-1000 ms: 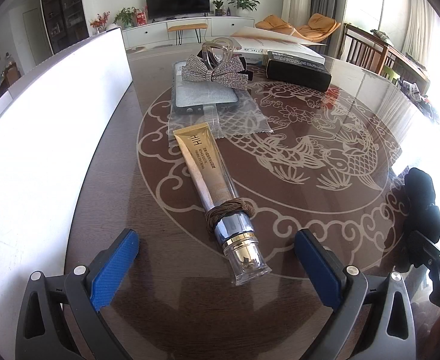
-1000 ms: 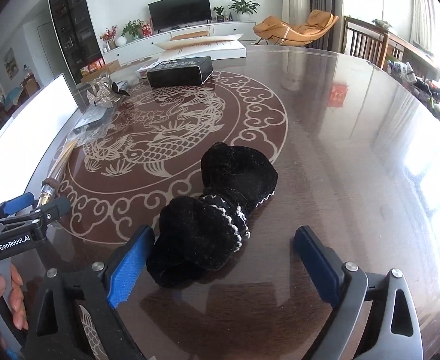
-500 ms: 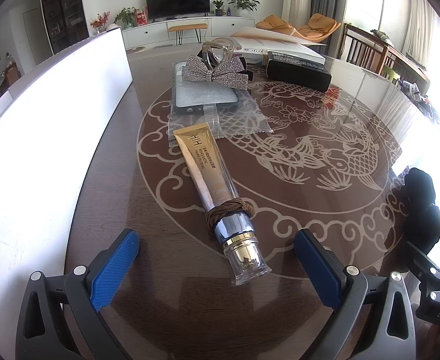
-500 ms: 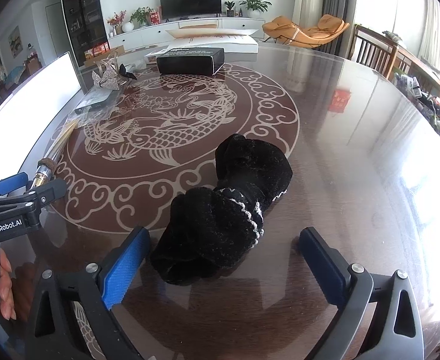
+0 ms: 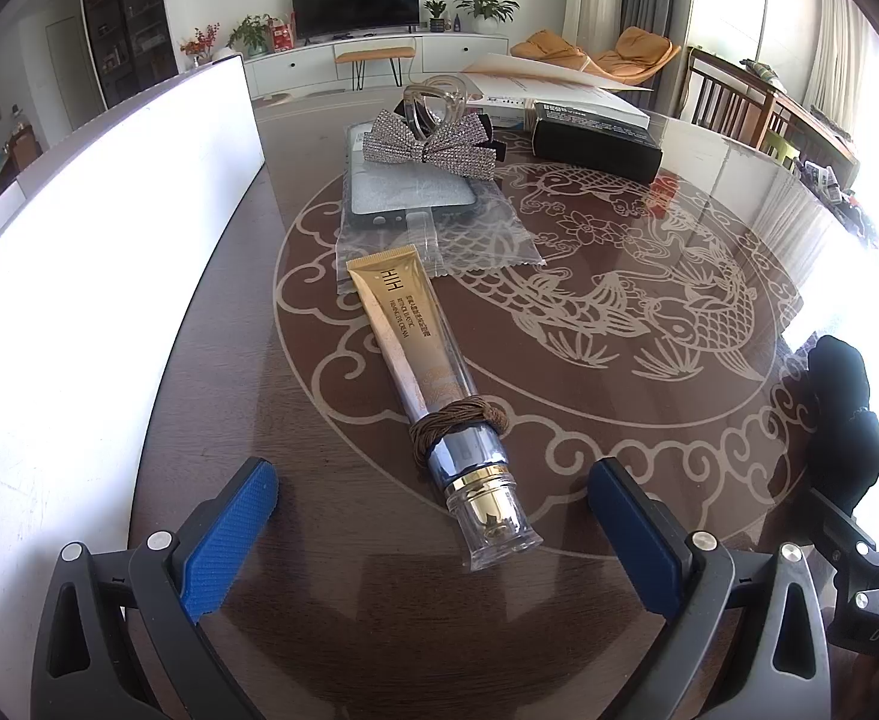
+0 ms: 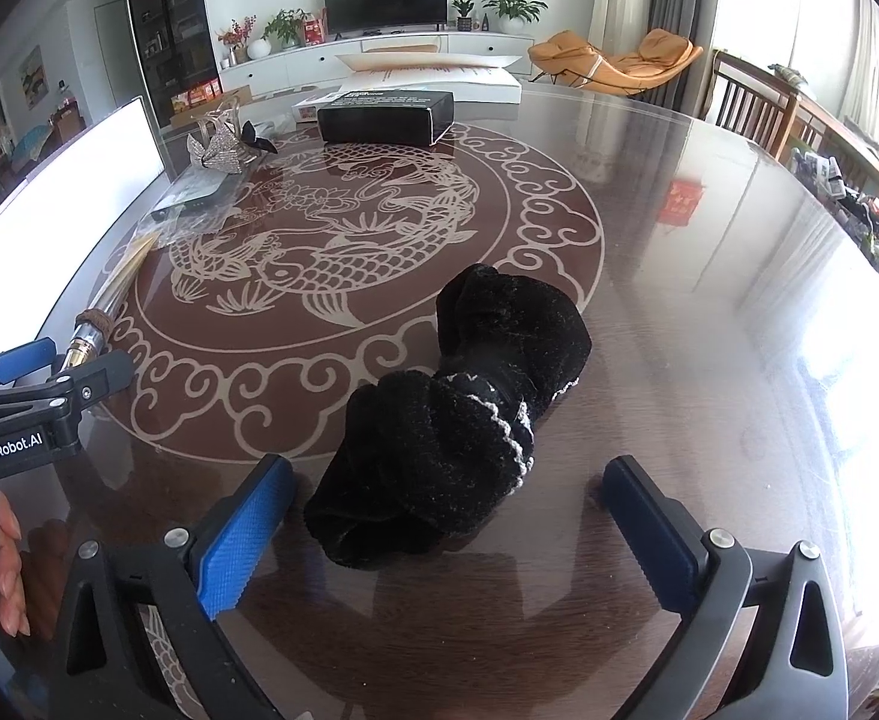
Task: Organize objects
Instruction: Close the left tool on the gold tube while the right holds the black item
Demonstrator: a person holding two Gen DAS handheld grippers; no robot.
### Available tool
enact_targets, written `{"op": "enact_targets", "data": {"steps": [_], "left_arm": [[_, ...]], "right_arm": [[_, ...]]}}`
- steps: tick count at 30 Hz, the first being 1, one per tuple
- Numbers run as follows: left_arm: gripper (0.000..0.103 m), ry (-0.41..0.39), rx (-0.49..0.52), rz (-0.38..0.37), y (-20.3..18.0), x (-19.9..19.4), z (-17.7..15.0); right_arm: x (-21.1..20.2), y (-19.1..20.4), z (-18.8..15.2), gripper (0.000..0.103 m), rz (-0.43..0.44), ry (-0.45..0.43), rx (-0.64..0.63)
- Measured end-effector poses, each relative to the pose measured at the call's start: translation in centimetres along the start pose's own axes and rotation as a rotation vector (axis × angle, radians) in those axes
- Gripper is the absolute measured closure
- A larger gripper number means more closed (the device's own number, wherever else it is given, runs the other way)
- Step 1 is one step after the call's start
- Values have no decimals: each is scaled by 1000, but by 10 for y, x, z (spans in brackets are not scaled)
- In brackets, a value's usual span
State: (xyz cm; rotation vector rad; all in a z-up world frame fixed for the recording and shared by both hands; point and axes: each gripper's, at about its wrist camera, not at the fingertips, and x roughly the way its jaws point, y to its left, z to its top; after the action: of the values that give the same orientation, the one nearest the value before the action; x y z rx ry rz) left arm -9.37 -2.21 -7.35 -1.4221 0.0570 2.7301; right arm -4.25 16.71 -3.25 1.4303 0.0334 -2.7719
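My right gripper has its fingers wide and still opening; the black bow lies on the desk between them, untouched by either pad. The bow's long axis runs from near-left to far-right in my right view, its near lobe reaching in between the fingers, its far lobe pointing toward the window side.

My left gripper is spread wide and holds nothing. The tube lies ahead of it, cap toward me and just between the fingertips, flat crimped end pointing away toward the phone case in its clear wrapper. A brown hair tie circles the tube near the cap. A rhinestone bow sits on the case, with a black box to its right.

The desk is round, dark and glossy, with a pale fish pattern. A white board stands along its left edge. Beyond are a TV, plants and an orange chair.
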Motion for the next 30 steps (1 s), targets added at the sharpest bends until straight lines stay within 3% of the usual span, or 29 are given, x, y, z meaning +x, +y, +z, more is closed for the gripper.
{"op": "enact_targets", "data": {"steps": [22, 27, 28, 29, 30], "left_arm": [[0, 28, 39, -32, 7, -7, -6], [0, 59, 22, -46, 9, 2, 9], [3, 45, 18, -55, 9, 3, 13], [25, 21, 35, -28, 8, 3, 15], [54, -7, 50, -31, 7, 1, 17]], "right_arm": [[0, 0, 0, 0, 0, 0, 0], [0, 0, 0, 0, 0, 0, 0], [0, 0, 0, 0, -1, 0, 0], [0, 0, 0, 0, 0, 0, 0], [0, 0, 0, 0, 0, 0, 0]]}}
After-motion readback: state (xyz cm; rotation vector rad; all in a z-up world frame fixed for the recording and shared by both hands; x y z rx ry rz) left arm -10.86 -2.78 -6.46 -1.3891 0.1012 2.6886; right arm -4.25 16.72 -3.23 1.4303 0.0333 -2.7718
